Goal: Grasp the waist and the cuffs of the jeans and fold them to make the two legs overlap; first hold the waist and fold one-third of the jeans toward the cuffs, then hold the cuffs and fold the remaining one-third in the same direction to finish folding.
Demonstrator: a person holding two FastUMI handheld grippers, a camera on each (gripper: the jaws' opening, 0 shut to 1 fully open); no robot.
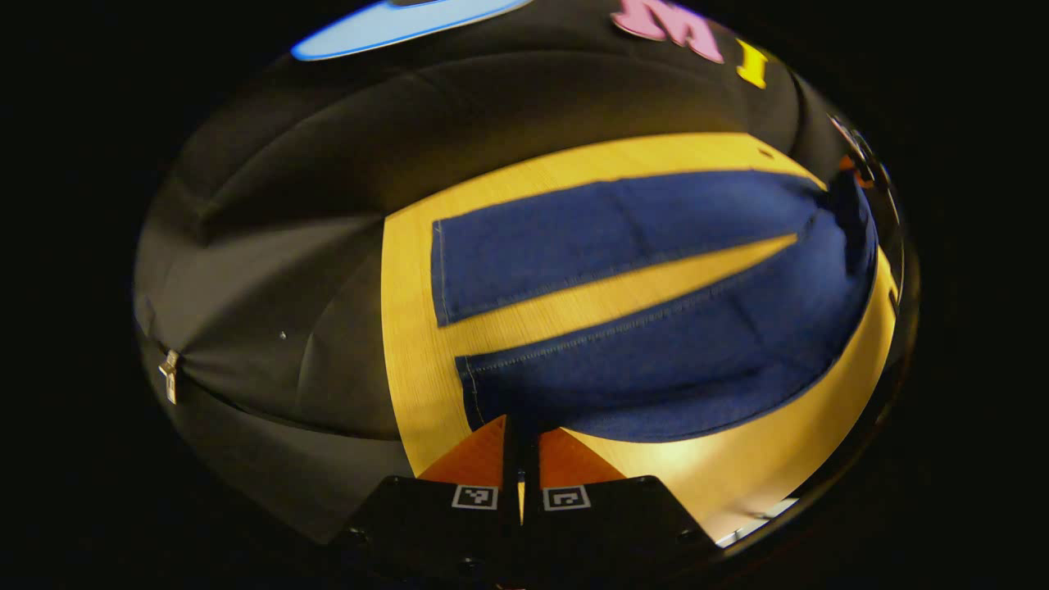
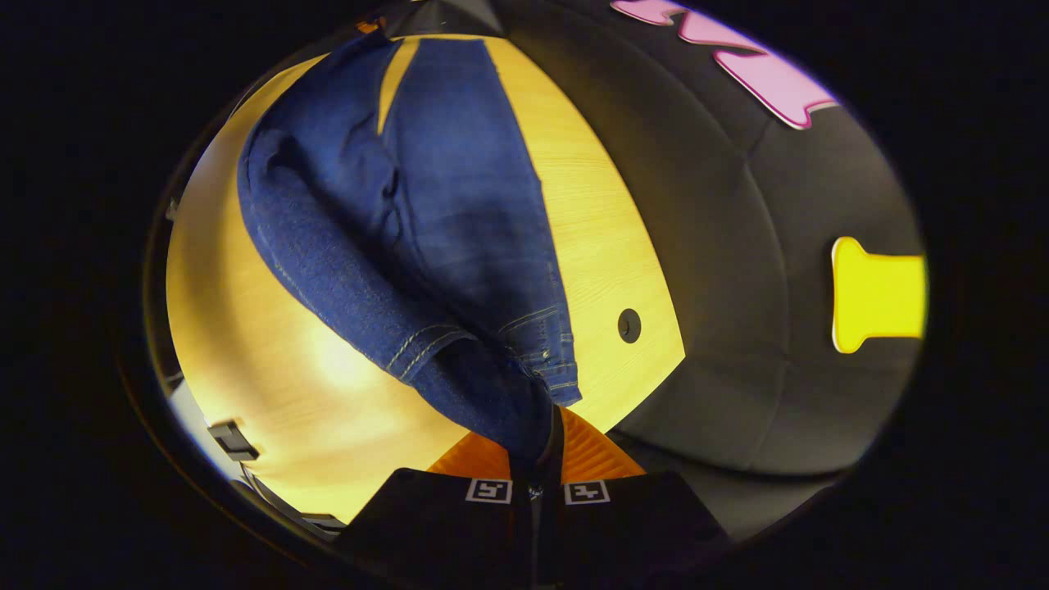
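- jeans (image 1: 656,328): dark blue denim, pale contrast stitching along seams
- table (image 1: 410,328): yellow wood grain
- left tool (image 1: 521,459): orange fingers, black-and-white square markers

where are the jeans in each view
Left gripper view: the jeans lie right of centre, two legs spread in a V, the near cuff at the left tool.
Right gripper view: upper left to centre, waist corner pinched in the right tool.
Shared landmark: the yellow wooden table.
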